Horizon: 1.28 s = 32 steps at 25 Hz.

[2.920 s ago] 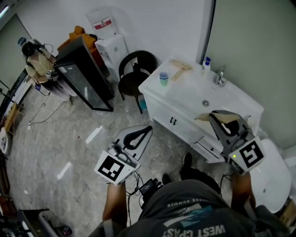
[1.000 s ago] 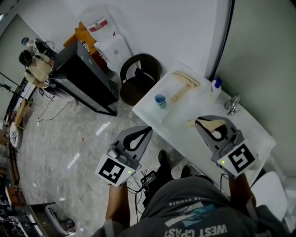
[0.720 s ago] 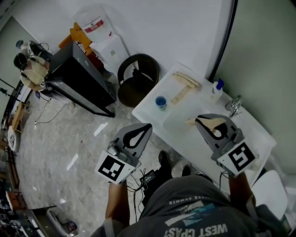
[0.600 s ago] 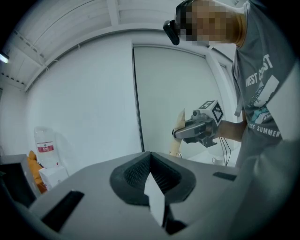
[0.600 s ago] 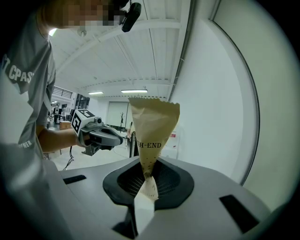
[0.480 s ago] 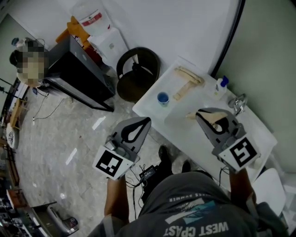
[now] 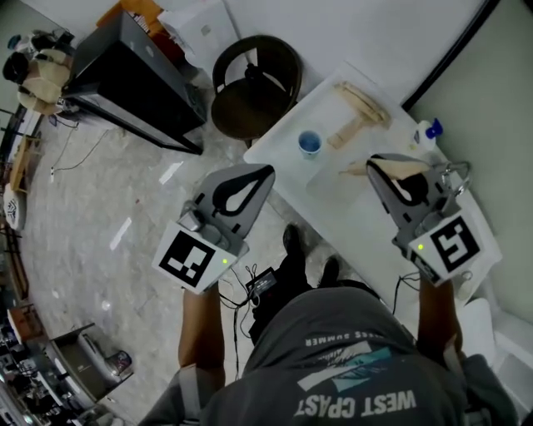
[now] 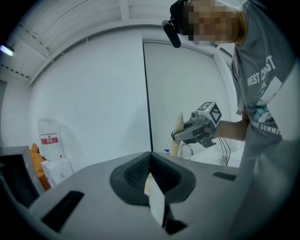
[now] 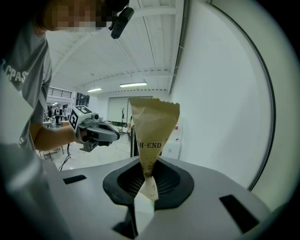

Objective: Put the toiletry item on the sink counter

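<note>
Both jaws of my right gripper (image 9: 146, 186) are pressed on the narrow lower end of the tan paper sachet (image 9: 153, 129), which stands upright in the air over the white sink counter (image 7: 335, 188). My left gripper (image 8: 152, 186) has its jaws closed together with nothing inside, over the grey stone floor (image 7: 125, 183) beside the counter.

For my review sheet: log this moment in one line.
left gripper: shut, empty | right gripper: shut on tan sachet, held upright | place: over sink counter, not set down

Floor (image 7: 92, 208) was pale marbled tile | walls (image 7: 366, 25) were white | round dark chair (image 7: 250, 100) stood near black cabinet (image 7: 125, 75)
</note>
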Each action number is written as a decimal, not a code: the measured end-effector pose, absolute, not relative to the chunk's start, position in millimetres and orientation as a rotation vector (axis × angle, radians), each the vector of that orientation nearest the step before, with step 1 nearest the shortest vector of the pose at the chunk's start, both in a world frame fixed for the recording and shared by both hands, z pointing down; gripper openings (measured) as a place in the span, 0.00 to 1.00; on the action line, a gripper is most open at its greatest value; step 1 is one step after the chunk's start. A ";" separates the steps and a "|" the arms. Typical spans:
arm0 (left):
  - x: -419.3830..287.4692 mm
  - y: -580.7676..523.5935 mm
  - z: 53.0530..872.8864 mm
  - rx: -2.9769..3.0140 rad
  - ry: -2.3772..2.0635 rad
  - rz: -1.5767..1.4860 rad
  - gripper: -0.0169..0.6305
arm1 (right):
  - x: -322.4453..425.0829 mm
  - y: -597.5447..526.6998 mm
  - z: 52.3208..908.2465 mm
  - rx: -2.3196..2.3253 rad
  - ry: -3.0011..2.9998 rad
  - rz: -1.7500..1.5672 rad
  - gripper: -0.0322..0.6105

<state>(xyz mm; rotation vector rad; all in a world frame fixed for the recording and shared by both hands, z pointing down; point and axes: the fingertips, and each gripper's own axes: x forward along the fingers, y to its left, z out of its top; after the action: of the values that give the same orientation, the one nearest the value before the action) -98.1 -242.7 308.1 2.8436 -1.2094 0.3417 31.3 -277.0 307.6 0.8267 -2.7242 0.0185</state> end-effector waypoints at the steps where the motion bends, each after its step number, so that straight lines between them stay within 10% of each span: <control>1: -101.0 -245.1 310.9 2.834 -1.212 0.342 0.03 | 28.1 -280.6 311.1 0.817 -2.721 0.028 0.13; 32: -162.3 -294.2 409.4 2.660 -1.112 0.375 0.03 | -44.7 -376.9 436.7 0.799 -2.634 0.264 0.14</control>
<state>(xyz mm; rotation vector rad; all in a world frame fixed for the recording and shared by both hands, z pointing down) -162.3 -294.2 409.4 2.6600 -1.1124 0.3755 -44.7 -376.9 436.7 0.7987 -2.6337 0.2645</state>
